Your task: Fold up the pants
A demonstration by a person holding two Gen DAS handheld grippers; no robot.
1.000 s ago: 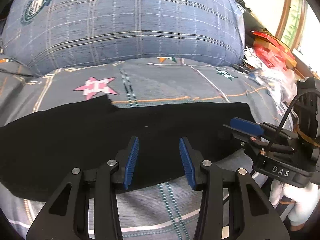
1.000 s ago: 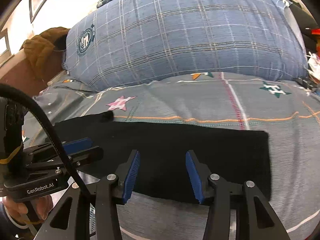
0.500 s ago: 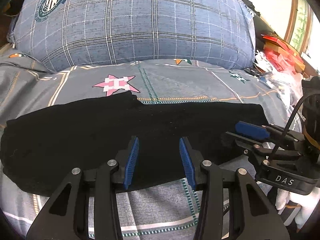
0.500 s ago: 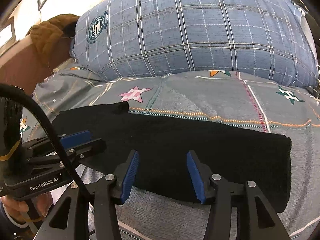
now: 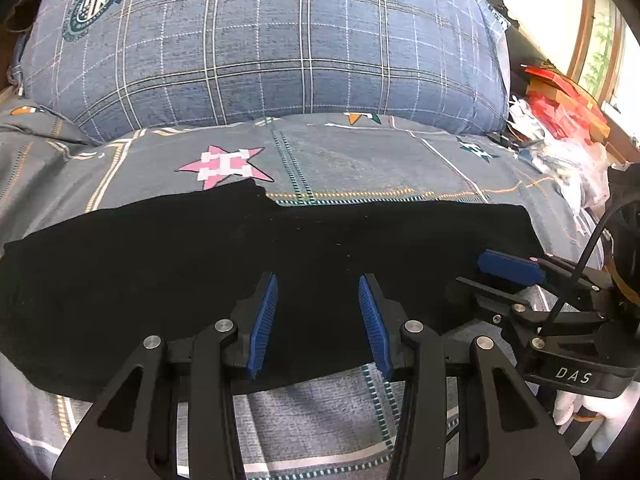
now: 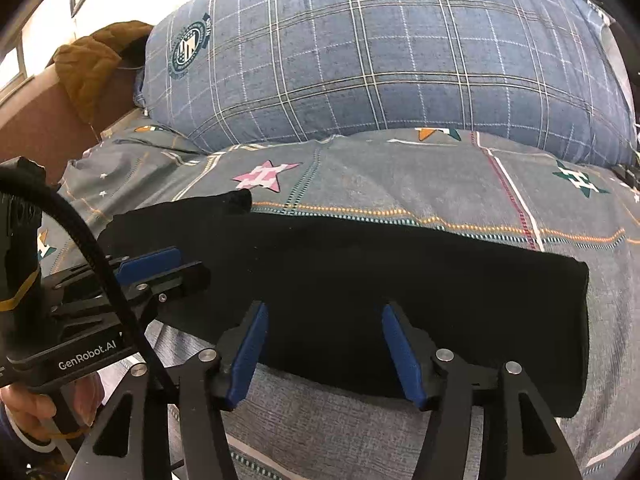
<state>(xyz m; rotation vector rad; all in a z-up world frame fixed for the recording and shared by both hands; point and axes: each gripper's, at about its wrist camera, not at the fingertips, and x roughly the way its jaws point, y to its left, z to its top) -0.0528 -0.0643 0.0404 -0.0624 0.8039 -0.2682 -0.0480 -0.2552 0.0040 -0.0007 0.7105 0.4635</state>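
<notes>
The black pants (image 5: 200, 264) lie flat across the grey patterned bedsheet as a long folded band; they also show in the right wrist view (image 6: 400, 288). My left gripper (image 5: 318, 320) is open and empty, hovering over the near edge of the pants around their middle. My right gripper (image 6: 324, 352) is open and empty over the near edge toward the pants' right end. The right gripper shows at the right of the left wrist view (image 5: 516, 280), and the left gripper shows at the left of the right wrist view (image 6: 156, 272).
A big blue plaid pillow (image 5: 280, 48) lies behind the pants. The grey bedsheet (image 5: 360, 160) carries a pink star. Red boxes and plastic bags (image 5: 560, 120) sit at the far right. A brown garment (image 6: 92, 64) hangs on a headboard at the left.
Both grippers have pulled back and tilted up slightly, so the pants and pillow sit lower and fuller in both views. Both stay open. The pants have not moved.
</notes>
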